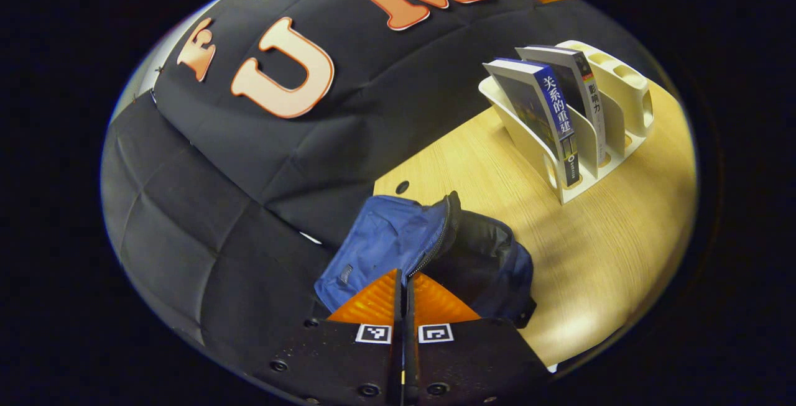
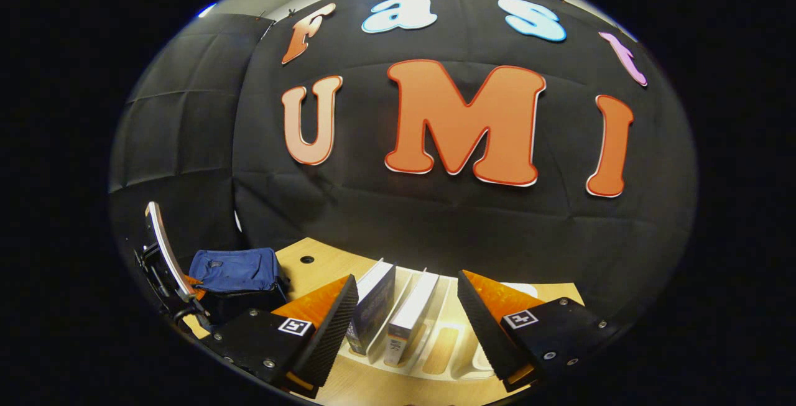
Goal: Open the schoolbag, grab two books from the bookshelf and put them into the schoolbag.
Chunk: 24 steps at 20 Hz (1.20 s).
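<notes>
The blue schoolbag (image 1: pixel 385 238) lies on the wooden table (image 1: pixel 597 250), its top unzipped and the dark inside showing. My left gripper (image 1: pixel 405 274) is shut on the bag's zipper edge, holding the flap up. Two books, a blue one (image 1: pixel 547 120) and a grey one (image 1: pixel 584 95), stand upright in the cream bookshelf (image 1: pixel 622 89) at the far right. In the right gripper view, my right gripper (image 2: pixel 407 278) hangs open just above the shelf (image 2: pixel 448 344), with both books (image 2: pixel 373 306) (image 2: pixel 410 313) between its fingers, untouched. The bag (image 2: pixel 236 269) and the left gripper (image 2: pixel 186 288) sit far left.
The table (image 2: pixel 323 269) ends close behind the bag and shelf at the black cloth wall. A small round hole (image 1: pixel 402 187) sits in the tabletop near the bag. Bare wood lies between the bag and the shelf.
</notes>
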{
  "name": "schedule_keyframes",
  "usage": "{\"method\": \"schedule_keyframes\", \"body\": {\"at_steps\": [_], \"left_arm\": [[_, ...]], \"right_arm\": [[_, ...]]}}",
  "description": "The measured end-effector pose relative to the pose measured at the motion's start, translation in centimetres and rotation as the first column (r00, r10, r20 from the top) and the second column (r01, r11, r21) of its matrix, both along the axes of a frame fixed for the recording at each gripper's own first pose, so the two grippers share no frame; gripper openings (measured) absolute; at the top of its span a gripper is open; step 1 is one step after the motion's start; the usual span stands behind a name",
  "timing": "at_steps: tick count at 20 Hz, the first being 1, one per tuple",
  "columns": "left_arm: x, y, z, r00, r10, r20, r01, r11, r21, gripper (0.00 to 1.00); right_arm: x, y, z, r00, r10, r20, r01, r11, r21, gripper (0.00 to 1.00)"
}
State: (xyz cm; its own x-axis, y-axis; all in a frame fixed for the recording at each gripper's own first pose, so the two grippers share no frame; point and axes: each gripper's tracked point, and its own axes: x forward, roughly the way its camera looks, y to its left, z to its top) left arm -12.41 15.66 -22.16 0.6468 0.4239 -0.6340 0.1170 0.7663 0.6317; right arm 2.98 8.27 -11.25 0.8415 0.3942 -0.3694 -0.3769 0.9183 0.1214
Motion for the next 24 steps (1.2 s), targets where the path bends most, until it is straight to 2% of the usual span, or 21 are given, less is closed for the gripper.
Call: {"method": "schedule_keyframes", "body": {"at_steps": [3, 8, 12, 18, 21, 24], "left_arm": [[0.3, 0.2, -0.5, 1.000, -0.024, -0.004, 0.024, 1.000, -0.019, 0.01], [2.1, 0.8, -0.7, 0.993, -0.119, 0.009, 0.119, 0.992, -0.048, 0.01], [3.9, 2.0, -0.3, 0.993, -0.113, 0.039, 0.117, 0.980, -0.162, 0.01], [6.3, 4.2, 1.5, 0.988, -0.138, 0.064, 0.149, 0.959, -0.240, 0.01], [7.0, 5.1, 2.0, 0.989, -0.125, 0.076, 0.142, 0.945, -0.295, 0.01], [7.2, 5.5, 1.9, 0.992, -0.099, 0.073, 0.119, 0.915, -0.386, 0.01]], "right_arm": [[0.7, 1.6, -0.4, 0.999, 0.012, -0.040, -0.012, 1.000, -0.016, 0.95], [1.7, 2.8, -2.6, 0.994, -0.042, -0.103, 0.033, 0.995, -0.092, 0.96], [2.6, 4.8, -3.4, 0.987, -0.050, -0.154, 0.028, 0.990, -0.140, 0.96], [4.0, 8.0, -5.4, 0.968, -0.046, -0.247, -0.009, 0.976, -0.216, 0.96], [4.8, 8.8, -6.7, 0.946, -0.062, -0.317, -0.011, 0.974, -0.225, 0.96], [5.2, 9.1, -7.5, 0.921, -0.085, -0.381, 0.003, 0.978, -0.210, 0.97]]}}
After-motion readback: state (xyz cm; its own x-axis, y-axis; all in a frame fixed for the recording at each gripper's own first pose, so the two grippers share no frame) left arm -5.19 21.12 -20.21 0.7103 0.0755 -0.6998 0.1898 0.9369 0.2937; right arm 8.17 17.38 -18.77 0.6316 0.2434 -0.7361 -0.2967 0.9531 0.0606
